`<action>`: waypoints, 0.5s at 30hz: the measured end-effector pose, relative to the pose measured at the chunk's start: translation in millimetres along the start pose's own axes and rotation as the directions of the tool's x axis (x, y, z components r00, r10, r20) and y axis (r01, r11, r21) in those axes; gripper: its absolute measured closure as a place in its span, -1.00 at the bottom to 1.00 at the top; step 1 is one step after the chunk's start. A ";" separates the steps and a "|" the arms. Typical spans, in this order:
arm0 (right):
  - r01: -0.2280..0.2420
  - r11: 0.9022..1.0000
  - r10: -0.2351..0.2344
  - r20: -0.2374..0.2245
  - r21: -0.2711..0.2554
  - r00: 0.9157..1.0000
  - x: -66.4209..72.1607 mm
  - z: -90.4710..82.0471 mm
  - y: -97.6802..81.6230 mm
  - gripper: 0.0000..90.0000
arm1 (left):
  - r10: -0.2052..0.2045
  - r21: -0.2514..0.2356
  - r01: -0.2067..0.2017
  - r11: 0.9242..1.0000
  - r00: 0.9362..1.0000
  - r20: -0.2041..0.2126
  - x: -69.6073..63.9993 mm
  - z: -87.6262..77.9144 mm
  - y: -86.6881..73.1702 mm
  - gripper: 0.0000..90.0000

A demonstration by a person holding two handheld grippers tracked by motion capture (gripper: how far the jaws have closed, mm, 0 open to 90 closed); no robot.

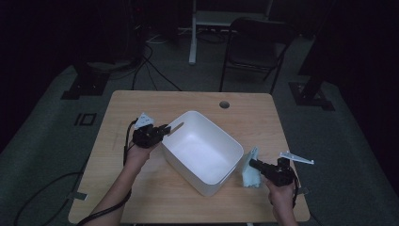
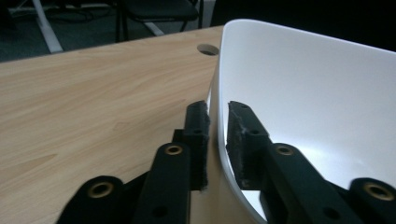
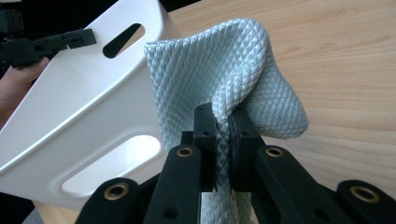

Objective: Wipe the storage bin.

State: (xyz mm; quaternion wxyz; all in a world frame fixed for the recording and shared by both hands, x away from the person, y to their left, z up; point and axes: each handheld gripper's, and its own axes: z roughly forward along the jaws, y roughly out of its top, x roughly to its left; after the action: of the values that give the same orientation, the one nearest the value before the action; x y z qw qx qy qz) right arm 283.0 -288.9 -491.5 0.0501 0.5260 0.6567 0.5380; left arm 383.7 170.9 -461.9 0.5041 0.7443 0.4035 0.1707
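— Dark floor and a folding chair (image 1: pixel 256 47) are sitting behind the pale wooden table (image 1: pixel 141 101) where we are working. We are handling the white plastic tub with slotted handles (image 1: pixel 202 150), which is resting near the table's middle, turned at an angle.

— And the pale blue quilted cloth (image 3: pixel 224 70)?

— We are pinching it in the right gripper (image 3: pixel 223 123); the jaws are clamped tight on a fold of it, just beside the tub's near end wall, with the rest bunching up above the pads.

— What about the left gripper (image 2: pixel 217 121)?

— We are straddling the tub's rim with it, one jaw outside the wall and one inside. The pads are looking pressed onto the thin wall, so we are holding the tub steady.

— What are we risking from here?

— We are probably about to bring the cloth over the rim. Since we are gripping only a small fold, it could slip free or snag on the edge. If we are dragging it against the wall, the light tub may tilt or slide, because the left hold is covering just one narrow spot.
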 end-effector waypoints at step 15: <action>-0.002 1.000 0.002 0.003 0.013 1.000 -2.7 4.5 -0.9 0.86 | -0.032 0.001 0.033 0.999 0.979 -0.203 -12.3 -28.9 -12.5 0.93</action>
State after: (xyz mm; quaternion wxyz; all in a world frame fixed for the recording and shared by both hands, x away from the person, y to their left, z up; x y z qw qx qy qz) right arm 286.5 -287.9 -495.4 0.0471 0.5276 0.6598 0.5330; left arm 351.7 181.2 -458.6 0.4613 0.7173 0.4655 0.2366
